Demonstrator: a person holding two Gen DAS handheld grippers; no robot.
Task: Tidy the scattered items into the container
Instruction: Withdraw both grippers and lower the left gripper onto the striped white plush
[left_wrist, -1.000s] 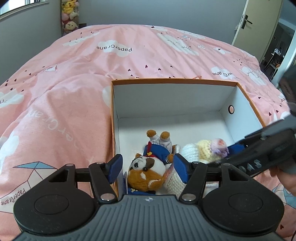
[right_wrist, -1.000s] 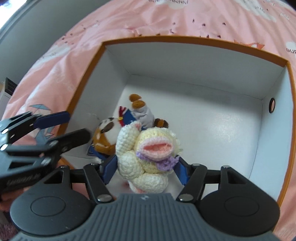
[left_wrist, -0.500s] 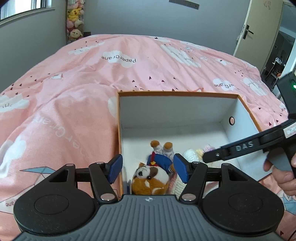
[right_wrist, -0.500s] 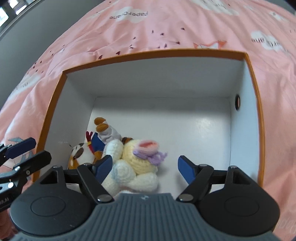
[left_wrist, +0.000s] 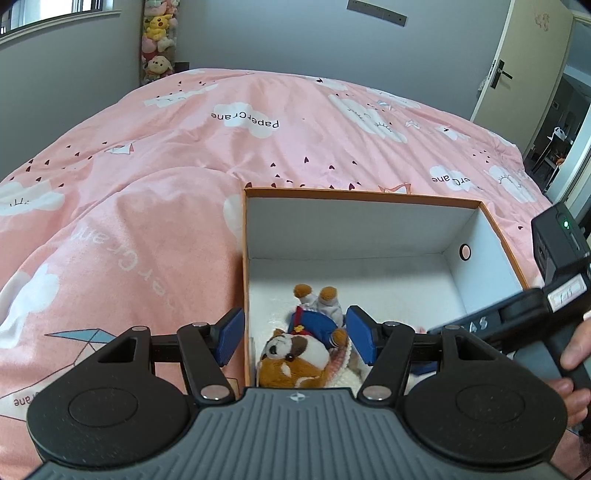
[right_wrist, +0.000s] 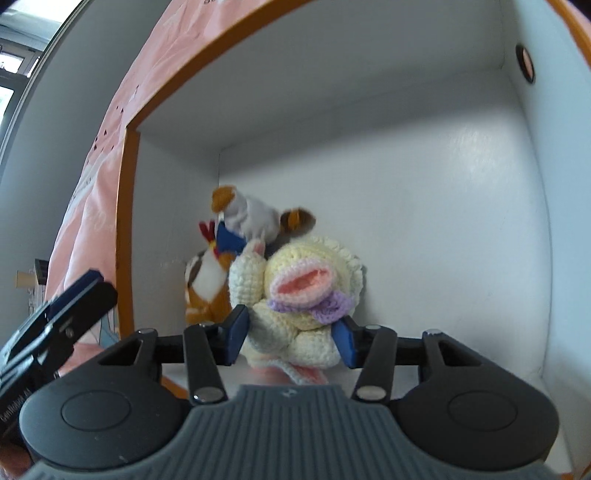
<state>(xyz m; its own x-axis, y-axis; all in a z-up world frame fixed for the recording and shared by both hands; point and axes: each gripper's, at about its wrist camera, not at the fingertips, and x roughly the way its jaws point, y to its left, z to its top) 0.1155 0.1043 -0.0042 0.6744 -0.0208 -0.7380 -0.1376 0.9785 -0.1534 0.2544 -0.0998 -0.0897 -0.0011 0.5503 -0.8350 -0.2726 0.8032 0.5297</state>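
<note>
We see soft daylight from a window (left_wrist: 55, 9) at upper left. Fisheye bends the edges. The right wrist view looks motion-blurred, perhaps; the box (right_wrist: 369, 92) interior glares pale.

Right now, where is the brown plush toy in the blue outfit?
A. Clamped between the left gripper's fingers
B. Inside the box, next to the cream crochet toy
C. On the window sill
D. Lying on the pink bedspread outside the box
B: the brown plush toy lies on the floor of the orange-rimmed box against its left wall, with the cream crochet toy right beside it; the left gripper hovers above with nothing between its fingers.
</note>
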